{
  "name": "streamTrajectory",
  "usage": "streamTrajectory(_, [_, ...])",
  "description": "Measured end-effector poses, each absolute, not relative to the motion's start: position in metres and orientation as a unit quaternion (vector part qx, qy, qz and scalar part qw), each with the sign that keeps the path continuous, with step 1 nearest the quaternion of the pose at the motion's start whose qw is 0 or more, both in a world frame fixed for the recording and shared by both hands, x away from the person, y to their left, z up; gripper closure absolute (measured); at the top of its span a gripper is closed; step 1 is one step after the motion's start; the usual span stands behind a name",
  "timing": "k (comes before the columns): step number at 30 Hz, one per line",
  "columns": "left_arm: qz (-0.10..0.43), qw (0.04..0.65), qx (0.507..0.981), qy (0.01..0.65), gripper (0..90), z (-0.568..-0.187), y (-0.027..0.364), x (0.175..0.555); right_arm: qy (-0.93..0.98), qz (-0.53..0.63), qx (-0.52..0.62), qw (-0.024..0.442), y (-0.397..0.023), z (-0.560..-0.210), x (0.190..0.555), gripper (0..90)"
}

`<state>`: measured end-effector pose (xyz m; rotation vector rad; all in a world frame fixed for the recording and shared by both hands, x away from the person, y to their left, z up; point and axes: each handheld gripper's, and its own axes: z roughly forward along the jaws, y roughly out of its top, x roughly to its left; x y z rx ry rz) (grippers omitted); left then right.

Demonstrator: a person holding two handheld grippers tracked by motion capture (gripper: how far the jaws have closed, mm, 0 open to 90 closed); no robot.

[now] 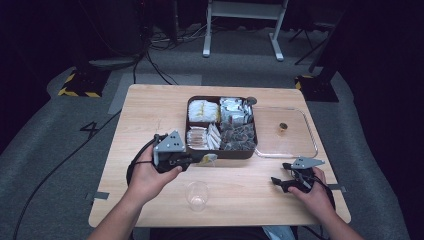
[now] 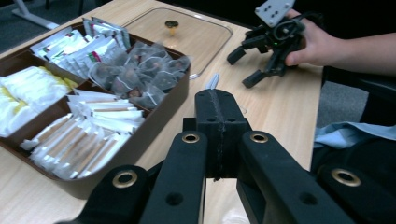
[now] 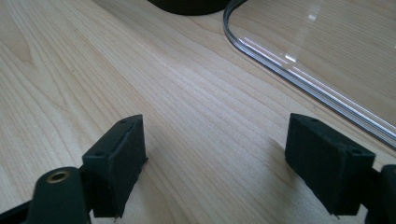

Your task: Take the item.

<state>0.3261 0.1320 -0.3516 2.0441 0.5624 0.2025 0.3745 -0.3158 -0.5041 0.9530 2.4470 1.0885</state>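
My left gripper (image 1: 200, 159) hovers at the front edge of a dark brown compartment box (image 1: 222, 153), shut on a thin pale sachet (image 1: 210, 158). In the left gripper view the jaws are pressed together (image 2: 219, 100) and the sachet's edge (image 2: 213, 82) sticks out past them. The box (image 2: 154, 135) holds white sachets, paper sticks, foil packets and mesh tea bags. My right gripper (image 1: 280, 172) rests on the table at the right, open and empty, also seen as the right gripper (image 2: 242, 67) and the right gripper (image 3: 215, 158).
A clear lid (image 1: 287, 134) with a small knob (image 1: 283, 127) lies flat to the right of the box; its rim (image 3: 299, 74) runs just beyond the right gripper. A clear glass cup (image 1: 196, 195) stands near the table's front edge, between the hands.
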Motion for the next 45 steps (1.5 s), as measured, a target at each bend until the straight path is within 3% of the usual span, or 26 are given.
streamTrajectory(12, [0.07,0.488,0.84,0.226,90.0,-0.374,0.131,0.298,0.851,0.379,0.332,0.149,-0.316,-0.504,0.374,20.4])
streamTrajectory(36, [0.051,0.468,0.851,0.23,89.3,-0.399,0.135,0.277,0.851,0.379,0.331,0.149,-0.316,-0.504,0.374,20.4])
streamTrajectory(38, [0.056,0.462,0.852,0.24,69.1,-0.398,0.133,0.275,0.851,0.379,0.331,0.149,-0.316,-0.504,0.374,20.5])
streamTrajectory(45, [0.07,0.467,0.847,0.243,53.4,-0.396,0.134,0.276,0.851,0.379,0.331,0.149,-0.316,-0.504,0.374,20.4])
